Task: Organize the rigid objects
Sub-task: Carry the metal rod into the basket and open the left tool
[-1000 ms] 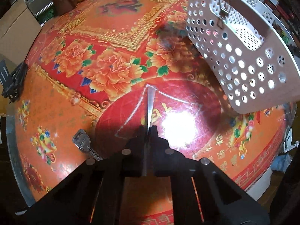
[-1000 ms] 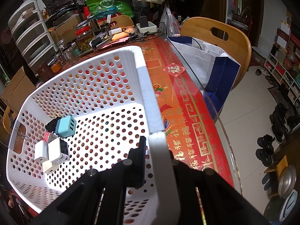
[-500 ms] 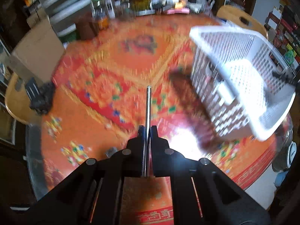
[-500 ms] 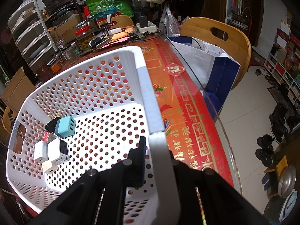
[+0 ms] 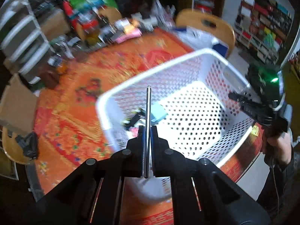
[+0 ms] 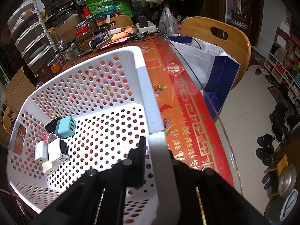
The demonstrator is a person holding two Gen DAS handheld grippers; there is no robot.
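Note:
My left gripper is shut on a thin metal rod that sticks out forward between its fingers. It hovers above the near left part of a white perforated basket, and the left wrist view is blurred. In the basket lie a light blue charger cube, a black one and a few white plugs. My right gripper is shut on the basket's right rim and holds the basket tilted. In the left wrist view the right gripper shows at the basket's right side, with a person's hand behind it.
The basket rests on a red and orange patterned table under glass, whose edge runs along the right. A wooden chair with a white and blue bag stands beyond it. Jars and clutter crowd the far end; plastic drawers stand at the left.
My left gripper has risen and swung right with the rod, from low over the table to above the basket. The right gripper and basket have kept still.

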